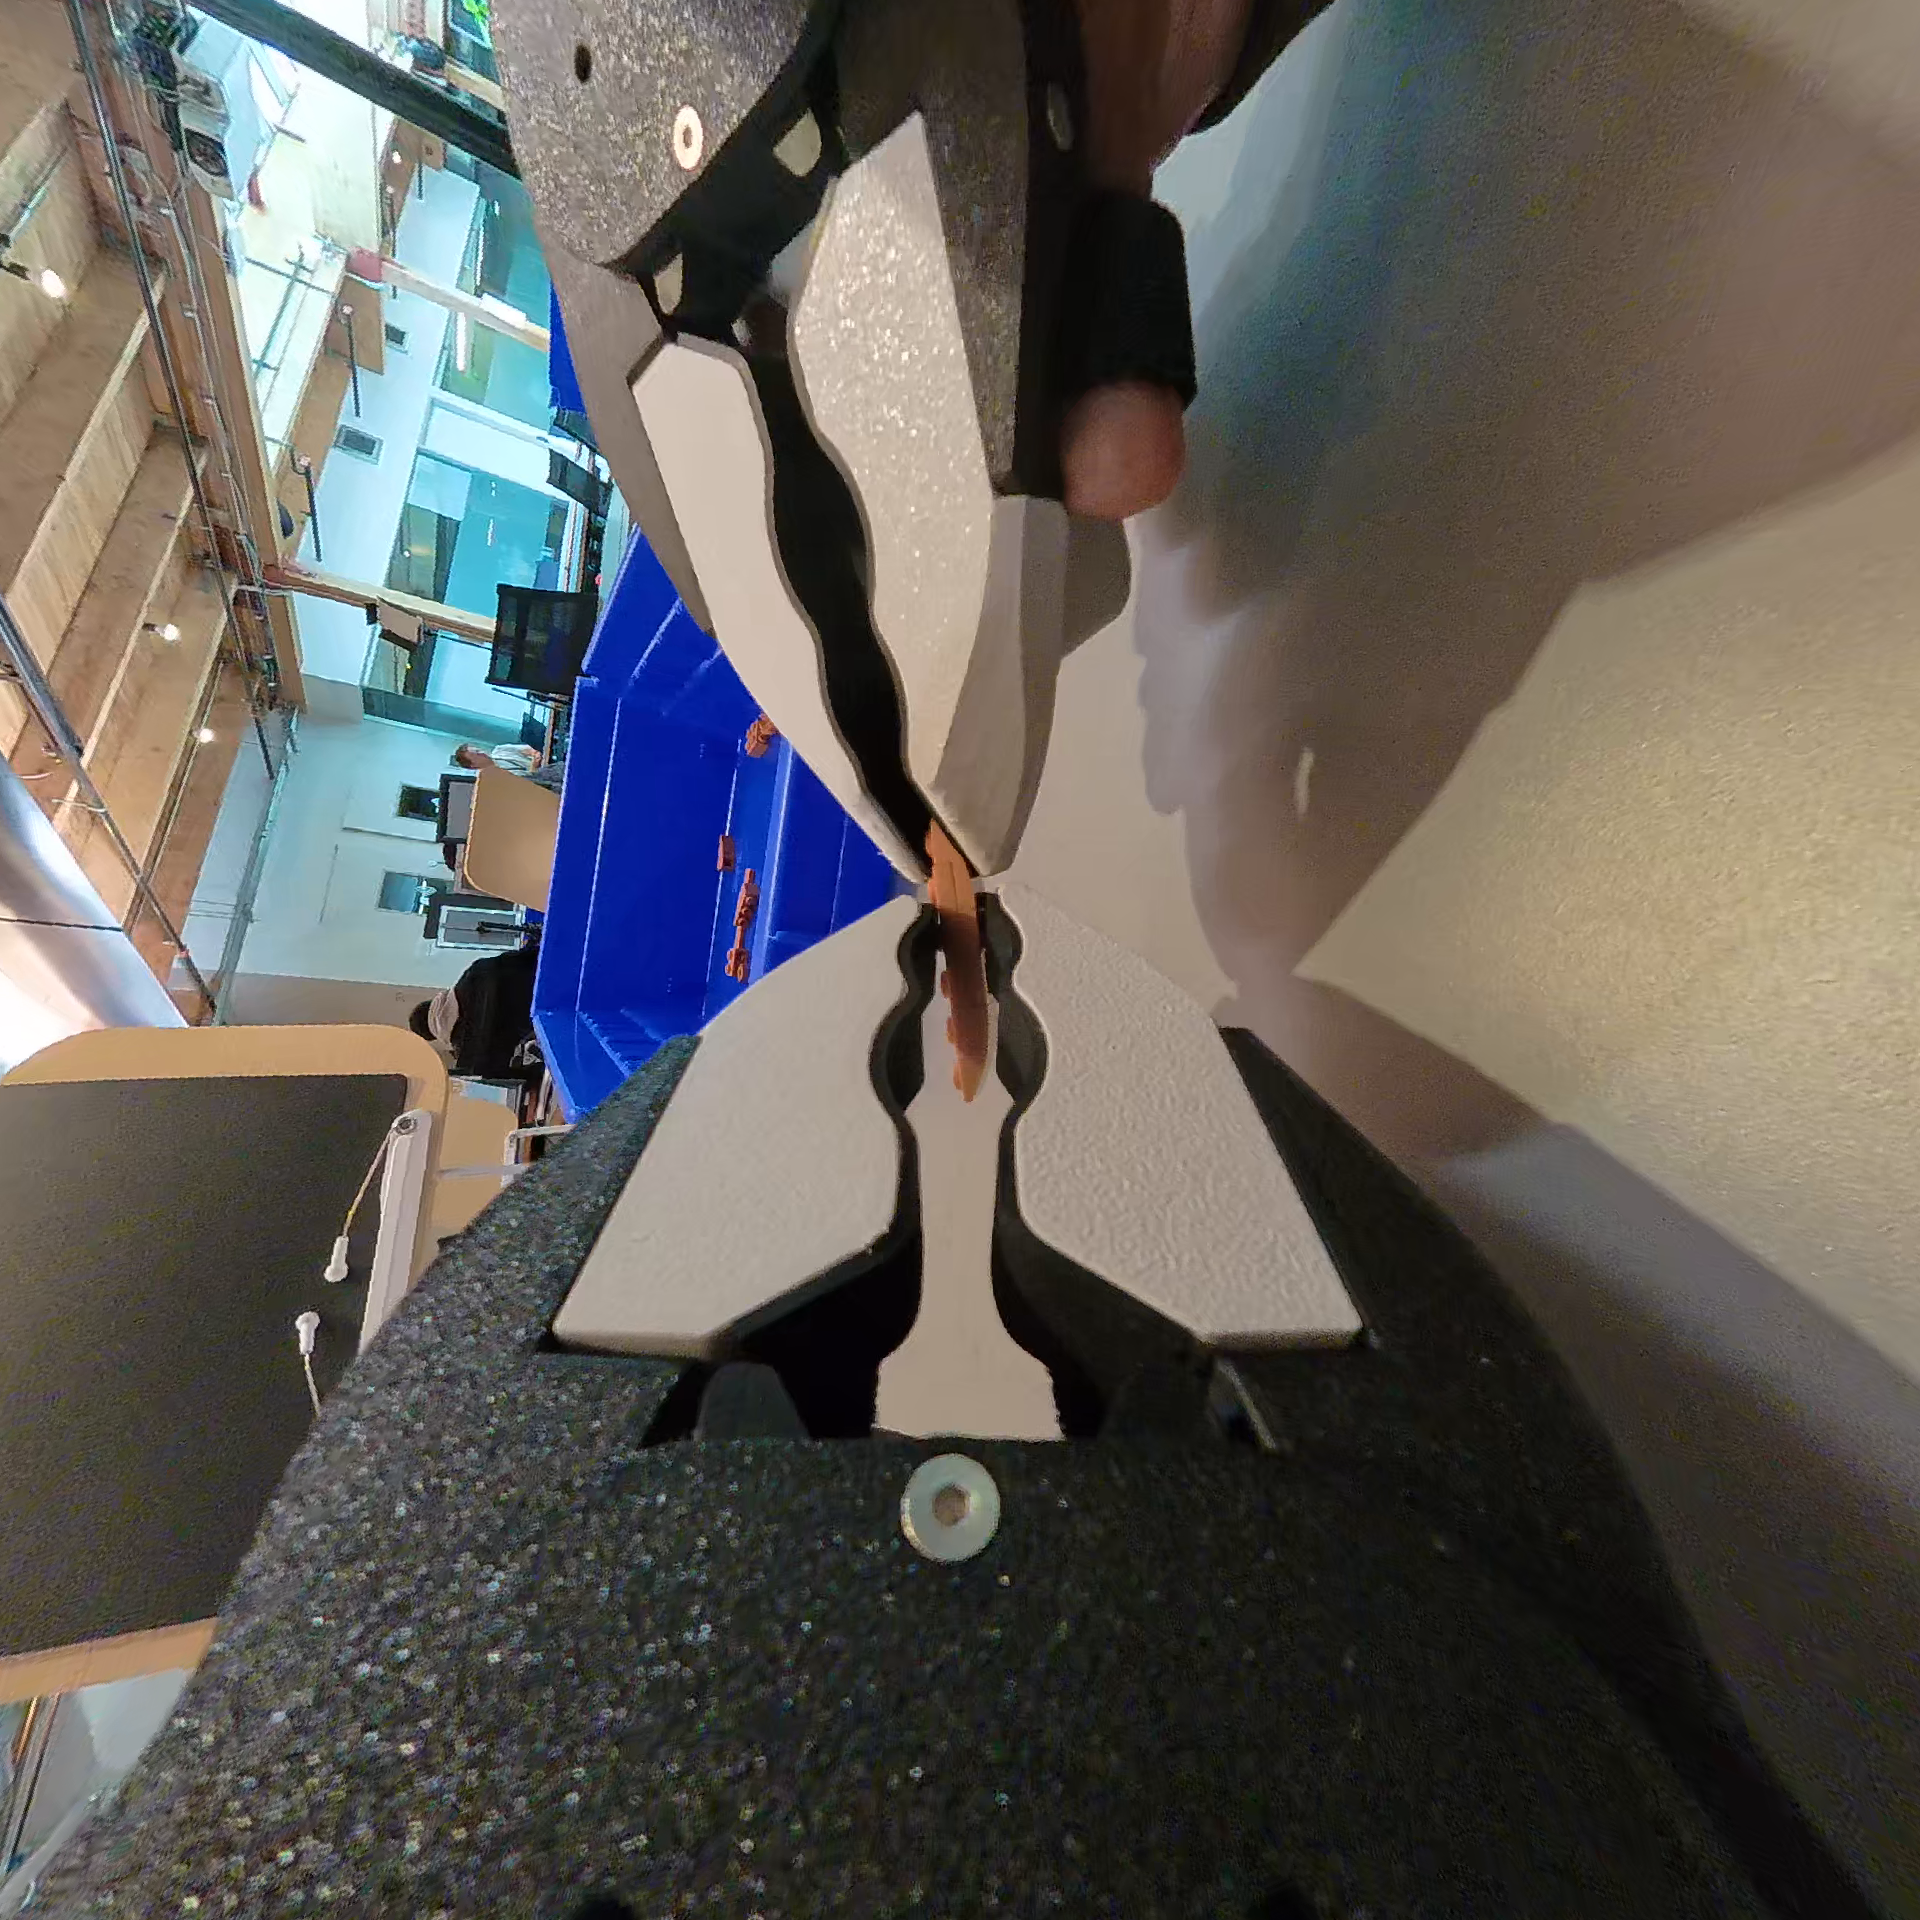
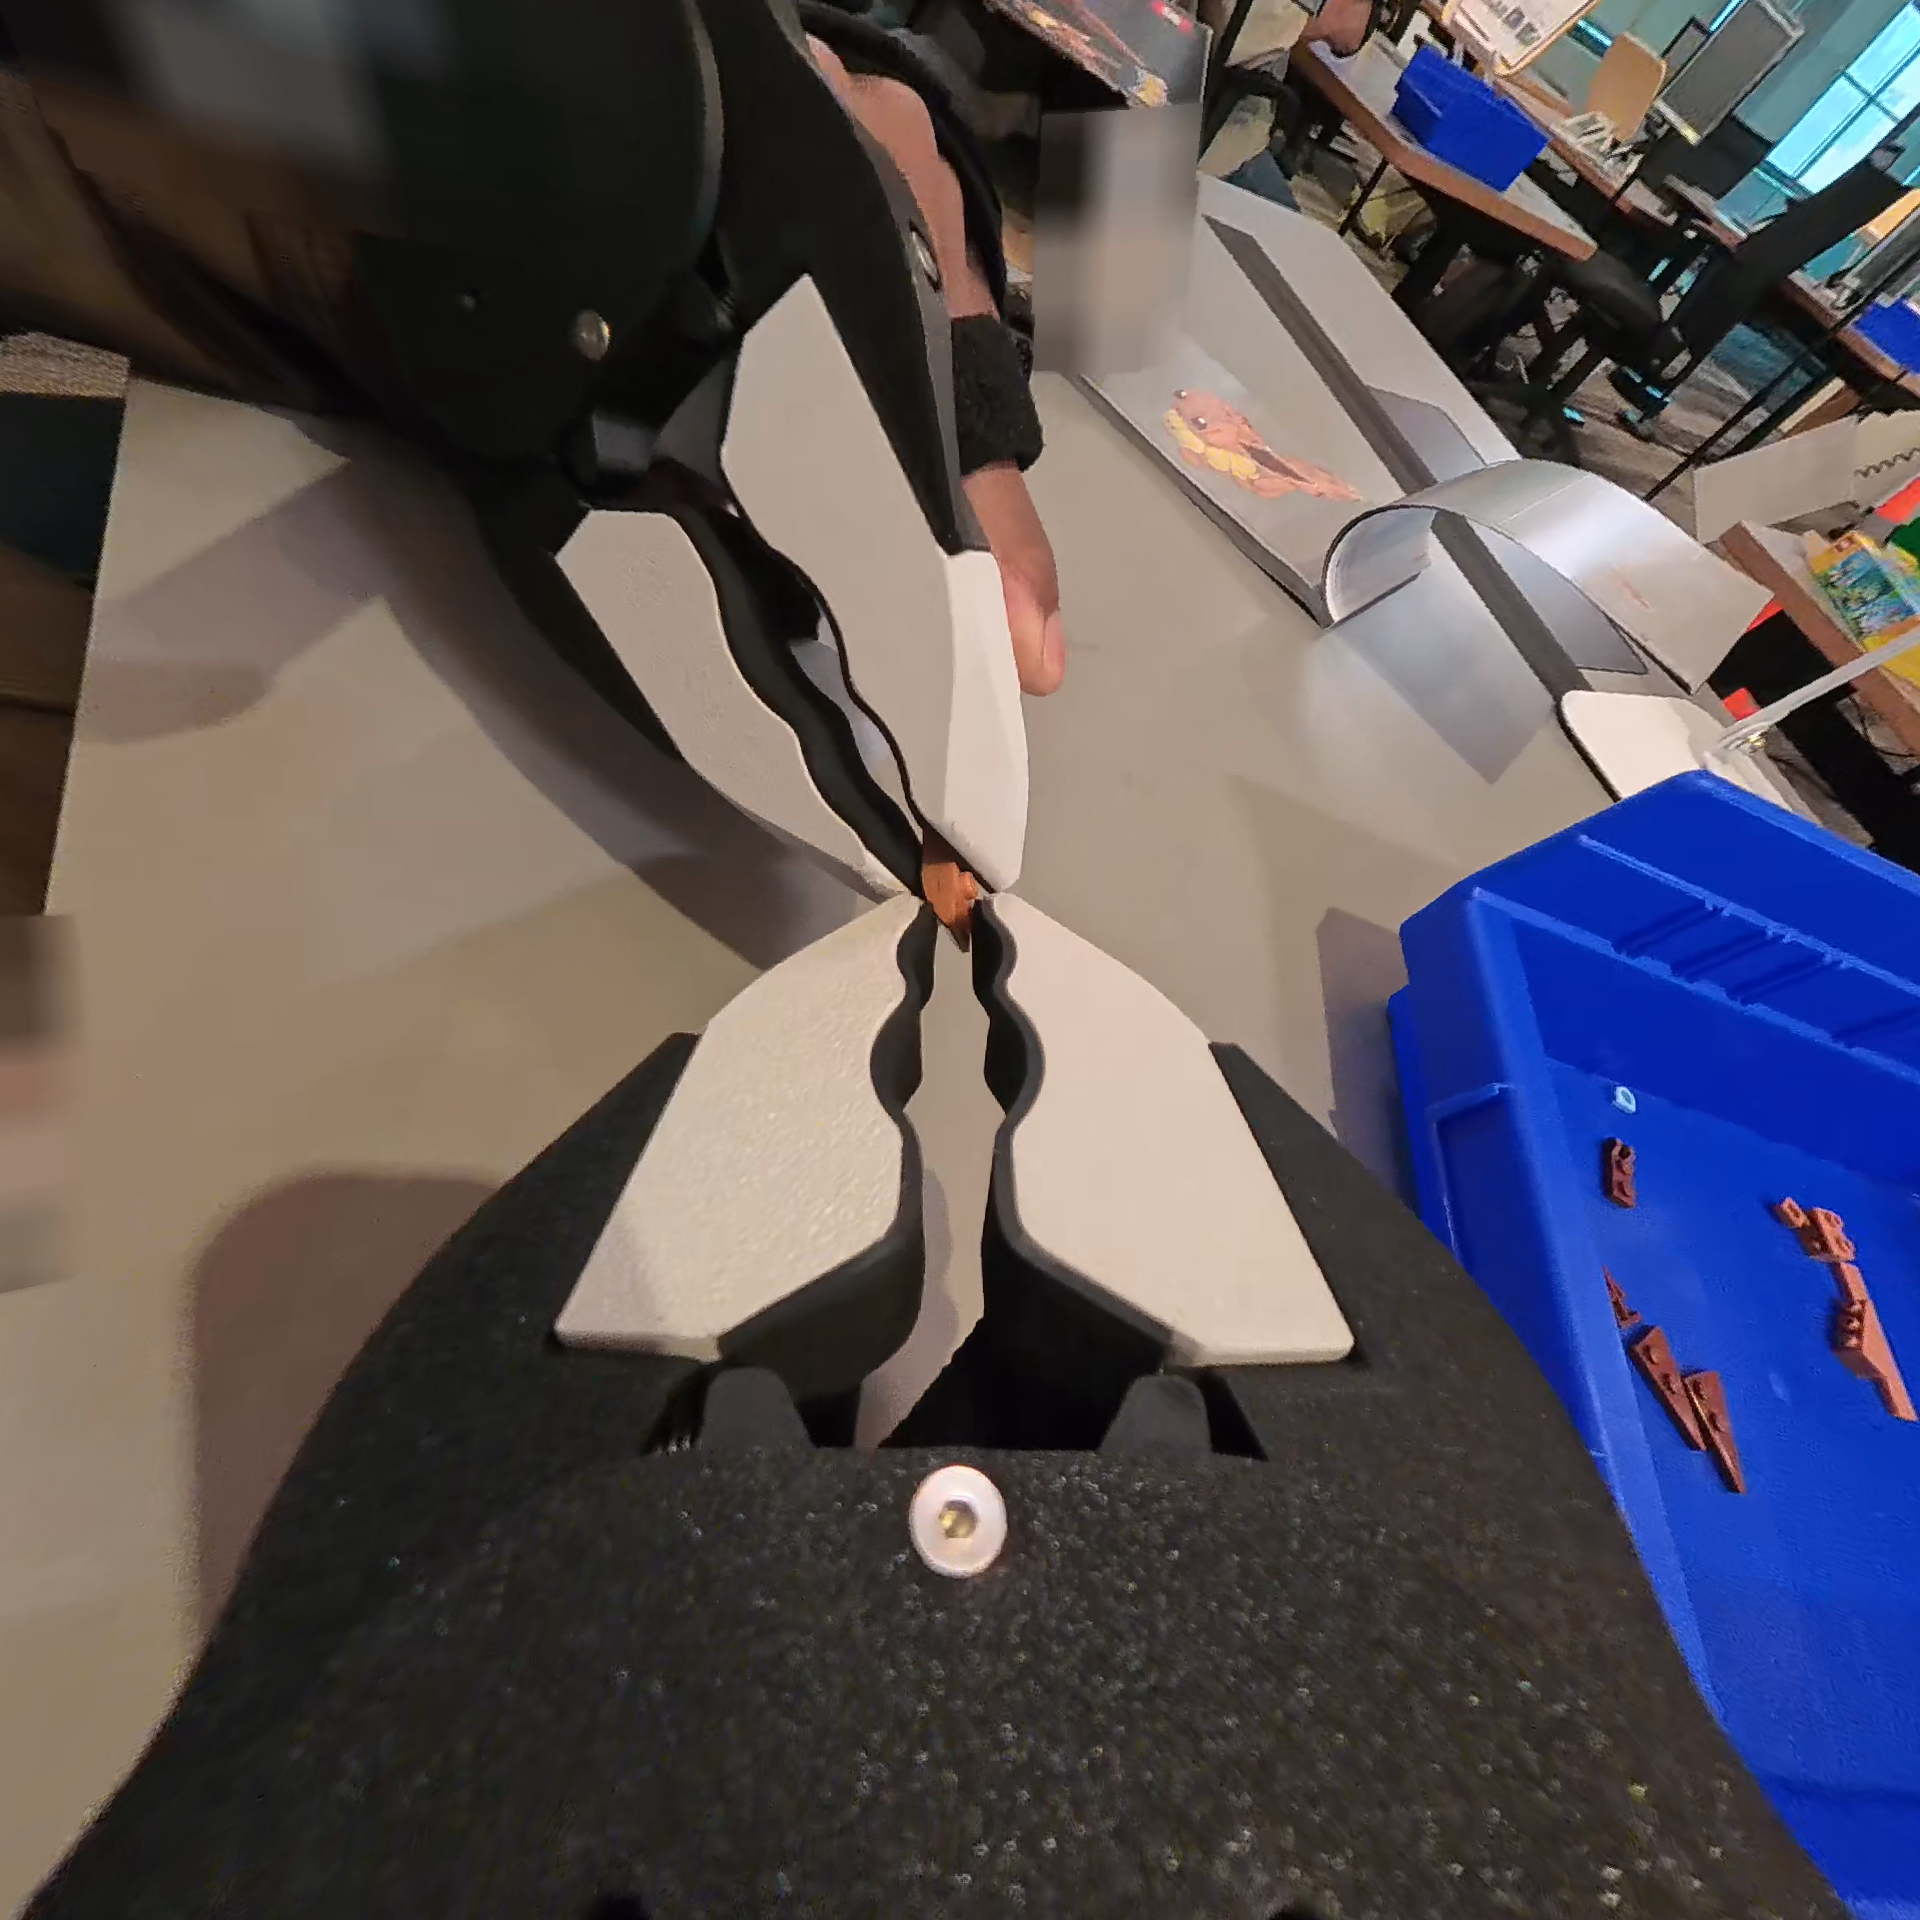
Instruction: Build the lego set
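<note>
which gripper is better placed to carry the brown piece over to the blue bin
Right, probably. Both grippers pinch the same brown wedge plate tip to tip, but the blue bin sits right beside the right gripper, while the left gripper faces it from farther off.

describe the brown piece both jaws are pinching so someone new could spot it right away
Start at the blue bin on the grey table, then look beside it to where the two grippers meet tip to tip. The thin reddish-brown studded plate is clamped between both sets of jaws. Unlike the similar brown pieces lying loose in the bin, it is held in the air.
</note>
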`<move>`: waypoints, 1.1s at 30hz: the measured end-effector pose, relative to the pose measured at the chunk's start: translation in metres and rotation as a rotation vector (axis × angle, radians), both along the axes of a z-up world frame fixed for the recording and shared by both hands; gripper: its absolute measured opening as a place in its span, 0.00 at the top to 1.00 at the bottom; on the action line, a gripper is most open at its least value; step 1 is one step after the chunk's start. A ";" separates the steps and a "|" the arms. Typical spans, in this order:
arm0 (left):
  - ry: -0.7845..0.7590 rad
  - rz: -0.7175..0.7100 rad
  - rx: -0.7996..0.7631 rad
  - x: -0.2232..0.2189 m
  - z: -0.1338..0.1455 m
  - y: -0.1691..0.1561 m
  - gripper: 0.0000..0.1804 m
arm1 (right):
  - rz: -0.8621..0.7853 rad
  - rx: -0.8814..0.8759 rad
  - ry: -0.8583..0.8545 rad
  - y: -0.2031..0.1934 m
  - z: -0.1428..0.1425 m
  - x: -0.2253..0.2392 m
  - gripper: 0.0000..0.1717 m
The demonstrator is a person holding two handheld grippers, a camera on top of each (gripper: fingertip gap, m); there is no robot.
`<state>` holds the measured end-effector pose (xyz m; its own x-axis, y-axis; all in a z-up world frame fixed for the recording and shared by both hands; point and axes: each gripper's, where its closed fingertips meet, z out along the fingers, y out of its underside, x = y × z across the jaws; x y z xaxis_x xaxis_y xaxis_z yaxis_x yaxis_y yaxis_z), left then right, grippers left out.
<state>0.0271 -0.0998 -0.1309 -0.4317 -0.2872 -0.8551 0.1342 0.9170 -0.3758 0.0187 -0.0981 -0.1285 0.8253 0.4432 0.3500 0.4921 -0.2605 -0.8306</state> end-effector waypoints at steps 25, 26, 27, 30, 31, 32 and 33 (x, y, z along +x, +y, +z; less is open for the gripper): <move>0.120 0.073 0.031 0.007 -0.022 0.016 0.95 | -0.065 -0.103 -0.073 0.008 -0.023 0.012 0.94; 0.147 0.125 0.043 0.009 -0.028 0.026 0.95 | -0.079 -0.124 -0.066 0.007 -0.027 0.015 0.88; 0.151 0.170 0.064 0.012 -0.031 0.037 0.95 | -0.092 -0.145 -0.048 0.007 -0.029 0.017 0.85; 0.235 0.194 0.019 0.008 -0.041 0.047 0.95 | -0.099 -0.148 -0.005 0.006 -0.028 0.019 0.84; 0.269 0.193 -0.016 0.007 -0.044 0.046 0.95 | -0.104 -0.149 0.007 0.006 -0.027 0.019 0.84; 0.293 0.196 -0.048 0.007 -0.045 0.047 0.95 | -0.112 -0.153 0.016 0.006 -0.028 0.021 0.84; 0.312 0.194 -0.082 0.006 -0.045 0.047 0.95 | -0.121 -0.161 0.021 0.006 -0.029 0.022 0.83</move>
<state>0.0329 -0.0532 -0.1764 -0.5987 -0.4518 -0.6614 -0.1721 0.8790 -0.4447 0.0408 -0.0918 -0.1571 0.8823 0.3892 0.2646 0.4321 -0.4468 -0.7834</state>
